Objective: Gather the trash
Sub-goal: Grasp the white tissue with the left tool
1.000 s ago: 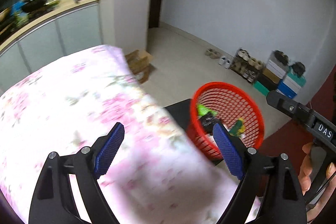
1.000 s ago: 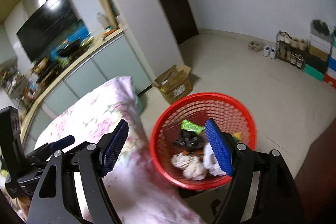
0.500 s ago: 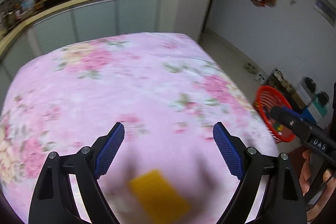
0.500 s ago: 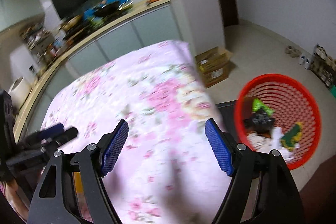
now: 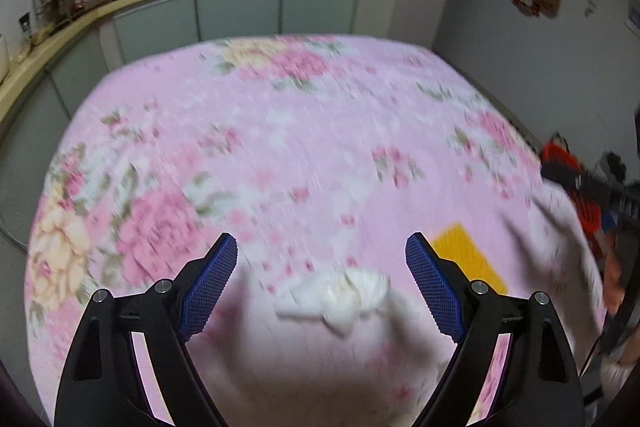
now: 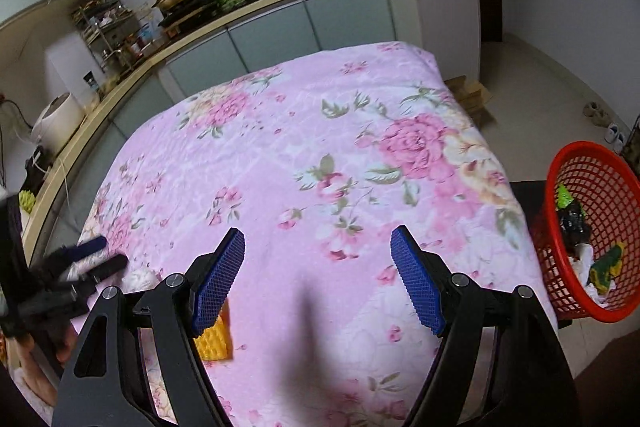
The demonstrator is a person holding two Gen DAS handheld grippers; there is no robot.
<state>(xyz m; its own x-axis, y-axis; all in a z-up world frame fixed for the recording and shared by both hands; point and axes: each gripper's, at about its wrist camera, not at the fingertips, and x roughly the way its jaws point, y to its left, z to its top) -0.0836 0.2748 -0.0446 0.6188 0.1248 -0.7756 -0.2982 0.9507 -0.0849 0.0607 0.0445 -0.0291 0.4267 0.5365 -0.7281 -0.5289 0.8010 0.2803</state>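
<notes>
Over the pink flower-printed quilted cloth (image 5: 304, 155) covering the table, the left wrist view shows the left hand-held gripper (image 5: 322, 283) with its two blue ribbed pads spread wide and nothing pinched. One crumpled white paper tissue (image 5: 340, 297) lies on the cloth between and just below the pads, untouched. One flat yellow rectangular piece (image 5: 466, 261) lies just right of the right pad. At the far right edge, blurred, part of the red plastic mesh basket (image 5: 568, 163) shows beyond the table, with the right hand-held gripper (image 5: 588, 187) in front of it. Half a second ago only the yellow piece lay between these pads; now the tissue does, and the yellow piece sits to the right.

From the right wrist view, the right hand-held gripper (image 6: 318, 281) is likewise spread and empty above bare cloth. One yellow piece (image 6: 214, 341) peeks from behind its left finger. One red basket (image 6: 576, 227) stands off the table's right side, holding several scraps of trash, farther right in the picture than before.
</notes>
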